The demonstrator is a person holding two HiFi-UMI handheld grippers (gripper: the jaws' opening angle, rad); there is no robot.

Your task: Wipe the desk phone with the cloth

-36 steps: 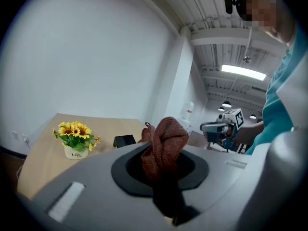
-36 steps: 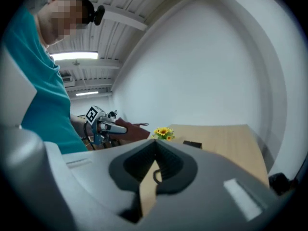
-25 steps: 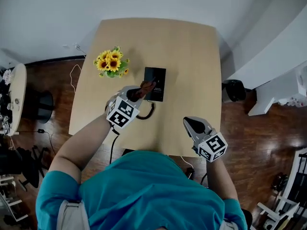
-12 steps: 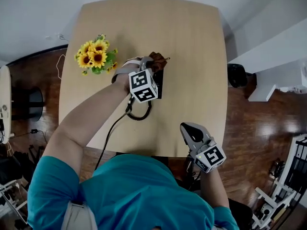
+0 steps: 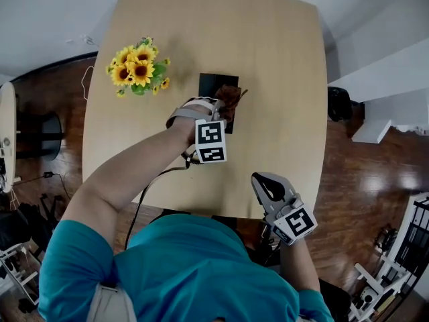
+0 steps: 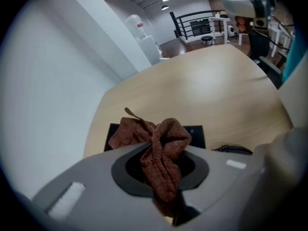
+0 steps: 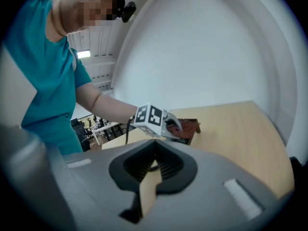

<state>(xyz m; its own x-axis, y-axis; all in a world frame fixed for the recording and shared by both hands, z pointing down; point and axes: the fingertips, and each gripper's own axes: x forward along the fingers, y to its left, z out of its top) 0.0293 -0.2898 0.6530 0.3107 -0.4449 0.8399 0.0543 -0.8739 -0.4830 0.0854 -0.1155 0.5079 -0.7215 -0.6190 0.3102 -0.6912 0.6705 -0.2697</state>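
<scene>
My left gripper [image 5: 225, 107] is clamped on the brown cloth [image 5: 232, 98]. In the left gripper view the jaws pinch a bunched fold of it, and the rest of the cloth [image 6: 159, 143] puffs out past the jaw tips in a crumpled knot. That knot lies over the black desk phone [image 5: 216, 84], on the phone's right half. The phone lies flat near the middle of the light wooden surface [image 5: 281, 59]. In the left gripper view its dark body [image 6: 196, 131] shows on both sides of the cloth. I cannot tell from that view whether the cloth is pressing on the phone or just above it. A coiled black cord [image 6: 234, 149] lies on the surface just beside the phone's near end.

My right gripper [image 5: 267, 181] is at the near edge of the surface, on my right and well apart from the phone. Its jaws are drawn together and hold nothing, with only a thin strip of the wood showing between them in the right gripper view. That view also shows my left forearm reaching out over the surface.

A bunch of sunflowers [image 5: 137, 72] stands to the left of the phone, apart from it.
</scene>
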